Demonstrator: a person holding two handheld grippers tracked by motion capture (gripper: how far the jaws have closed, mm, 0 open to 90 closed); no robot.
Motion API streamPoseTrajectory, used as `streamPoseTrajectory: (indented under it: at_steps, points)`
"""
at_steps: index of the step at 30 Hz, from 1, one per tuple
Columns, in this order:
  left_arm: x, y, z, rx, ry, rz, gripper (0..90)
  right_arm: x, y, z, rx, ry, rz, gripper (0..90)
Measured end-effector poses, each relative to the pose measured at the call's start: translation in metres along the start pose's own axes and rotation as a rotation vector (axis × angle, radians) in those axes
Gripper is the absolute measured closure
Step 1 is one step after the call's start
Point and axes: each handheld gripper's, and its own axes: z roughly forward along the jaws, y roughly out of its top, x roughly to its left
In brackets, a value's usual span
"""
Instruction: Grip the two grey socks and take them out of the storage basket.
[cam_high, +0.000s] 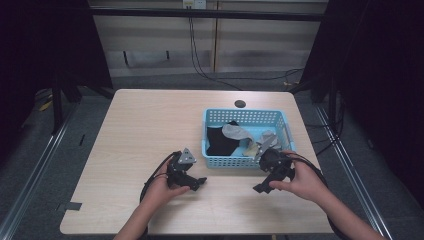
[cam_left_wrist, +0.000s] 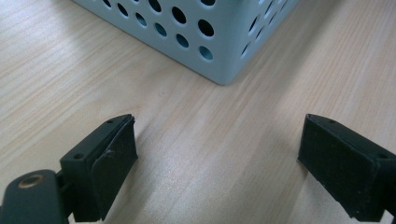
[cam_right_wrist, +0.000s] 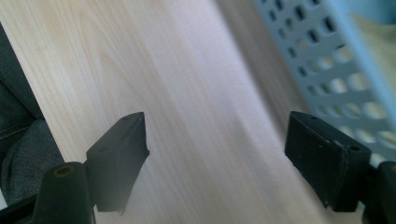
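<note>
**Both tongs held wide open over the worktop, near a blue basket of cloth**

A pale wooden worktop (cam_high: 150, 130) carried a light blue perforated basket (cam_high: 246, 117) on its right half. Inside the basket lay a black cloth (cam_high: 220, 141), a grey cloth (cam_high: 236, 131) resting partly over it, and more grey and cream fabric (cam_high: 260, 145) toward the basket's right side. A small dark round spot (cam_high: 240, 104) marked the worktop just beyond the basket's far wall.

The left tongs (cam_high: 200, 183) were held in the person's left hand (cam_high: 162, 191), low over the bare wood, near the basket's front left corner and apart from it. In the left gripper view the left tongs (cam_left_wrist: 217, 154) stood released, jaws wide apart with only wood grain between them, and the basket's corner (cam_left_wrist: 224, 70) sat just ahead.

The right tongs (cam_high: 261, 188) were held in the right hand (cam_high: 302, 182), just in front of the basket's front right corner. In the right gripper view the right tongs (cam_right_wrist: 217, 144) were likewise released, jaws spread over bare worktop, with the basket's perforated wall (cam_right_wrist: 327, 60) blurred on the right of that view and dark fabric (cam_right_wrist: 18, 140) beyond the worktop edge at the left.
</note>
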Motion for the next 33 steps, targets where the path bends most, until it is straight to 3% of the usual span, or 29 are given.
streamPoseTrajectory:
  at_steps: [7, 8, 17, 18, 23, 33]
  points:
    - [0.000, 0.000, 0.000, -0.001, 0.001, -0.002, 10.6, -0.022, 0.016, -0.025, -0.017, -0.023, 0.031, 22.3]
    - [-0.001, 0.000, 0.000, -0.005, 0.000, -0.009, 10.6, -0.031, 0.020, -0.028, -0.017, -0.038, 0.040, 22.5]
    - [0.000, 0.000, 0.000, -0.005, 0.003, -0.004, 10.6, -0.067, 0.033, -0.027, -0.011, -0.107, 0.096, 23.8]
    - [0.000, 0.000, 0.000, -0.005, 0.003, -0.004, 10.6, -0.079, 0.034, -0.024, -0.016, -0.118, 0.128, 24.1]
    - [0.000, 0.000, 0.000, -0.006, -0.001, -0.006, 10.6, -0.096, 0.037, -0.012, 0.010, -0.131, 0.180, 25.8]
    - [-0.001, 0.000, 0.000, -0.006, -0.001, -0.008, 10.6, -0.128, 0.036, 0.026, 0.069, -0.151, 0.233, 33.0]
